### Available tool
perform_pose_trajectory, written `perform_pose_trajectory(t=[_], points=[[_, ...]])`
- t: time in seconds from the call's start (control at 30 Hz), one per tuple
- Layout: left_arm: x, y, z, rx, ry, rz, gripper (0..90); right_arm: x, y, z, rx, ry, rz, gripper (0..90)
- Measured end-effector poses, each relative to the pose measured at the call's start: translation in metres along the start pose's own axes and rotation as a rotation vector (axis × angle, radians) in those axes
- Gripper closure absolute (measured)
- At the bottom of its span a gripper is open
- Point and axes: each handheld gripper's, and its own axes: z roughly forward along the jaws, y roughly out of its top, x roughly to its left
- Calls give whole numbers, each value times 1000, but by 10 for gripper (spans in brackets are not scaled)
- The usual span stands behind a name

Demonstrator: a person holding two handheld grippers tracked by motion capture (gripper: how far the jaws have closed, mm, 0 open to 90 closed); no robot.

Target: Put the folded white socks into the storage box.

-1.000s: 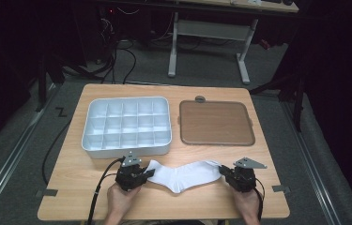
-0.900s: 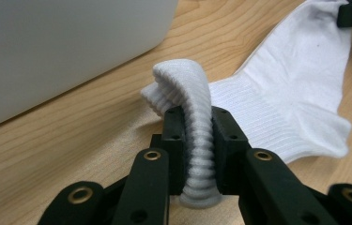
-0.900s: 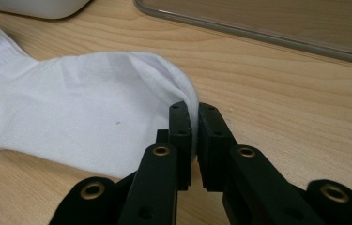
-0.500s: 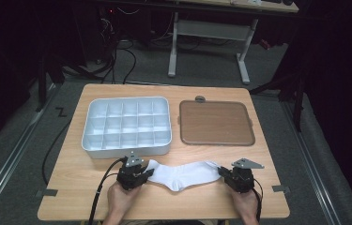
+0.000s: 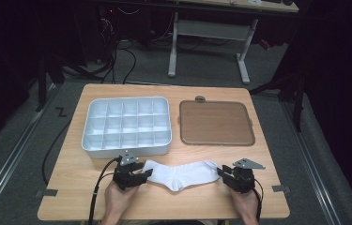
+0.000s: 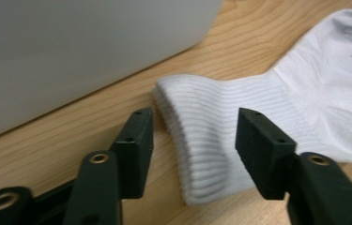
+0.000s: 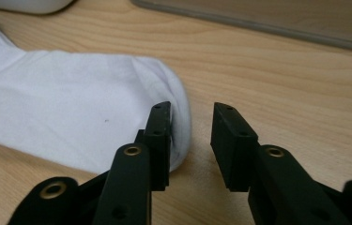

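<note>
Table: a light wooden table [image 5: 70,187] carried a tray, a board and a sock.
Divided tray: a white compartment tray [image 5: 127,125] sat on the left half, toward the far edge; every cell visible from the high view held nothing.
Board: a brown flat board [image 5: 216,123] with a pale rim lay just beside the tray on its right, its surface bare.
Sock: a white sock [image 5: 180,174] lay flat along the near edge, in front of the tray, with its ribbed cuff [image 6: 206,140] toward the left hand and its toe [image 7: 164,89] toward the right hand.
Left gripper: the left gripper [image 5: 140,176] had just been opening; its jaws stood apart on either side of the cuff, pads off the cloth.
Right gripper: the right gripper [image 5: 224,173] had also just been opening; the toe's edge lay at one pad, the gap between the jaws was bare wood, nothing pinched.
</note>
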Motion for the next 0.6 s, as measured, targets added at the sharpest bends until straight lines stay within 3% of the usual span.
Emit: perform_pose_trajectory(t=[0.23, 0.33, 0.43, 0.6], points=[[3, 9, -3, -9, 12, -61, 392, 10, 15, -12, -50, -19, -62, 676], [3, 8, 0, 14, 19, -75, 382, 20, 23, -12, -65, 18, -84, 712], [2, 5, 3, 25, 30, -61, 382, 33, 27, -8, -63, 52, -115, 747], [4, 3, 5, 35, 43, -60, 403, 55, 28, 13, -24, 137, -155, 787]])
